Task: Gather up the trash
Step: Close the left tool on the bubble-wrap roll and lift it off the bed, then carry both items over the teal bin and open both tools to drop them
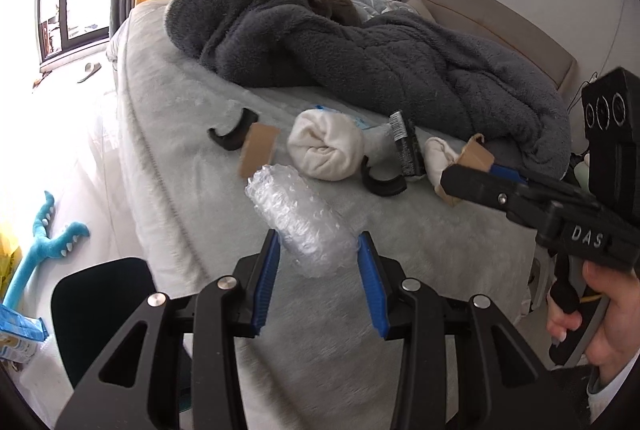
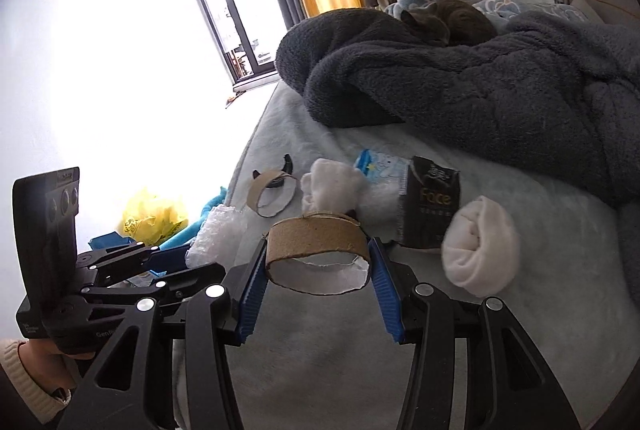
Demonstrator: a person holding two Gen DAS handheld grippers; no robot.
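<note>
My left gripper (image 1: 318, 246) is shut on a crumpled wad of clear bubble wrap (image 1: 298, 216), held above the pale bedspread (image 1: 192, 165). My right gripper (image 2: 318, 256) is shut on a brown cardboard tape ring (image 2: 316, 242), also lifted off the bed; in the left wrist view that gripper (image 1: 472, 173) enters from the right with the ring (image 1: 474, 153) at its tip. A second cardboard ring (image 2: 272, 193) lies on the bed further back, also seen as the ring (image 1: 258, 149). A black "Face" packet (image 2: 430, 205) and a blue-white wrapper (image 2: 378, 165) lie nearby.
Rolled white cloths (image 2: 480, 246) (image 1: 326, 145), black curved clips (image 1: 382, 183) (image 1: 230, 133), a dark fleece blanket (image 2: 480, 89) and a sleeping cat (image 2: 452, 19) share the bed. Left of the bed are a yellow bag (image 2: 154, 216), a blue plush toy (image 1: 44, 246) and a dark chair (image 1: 102, 306).
</note>
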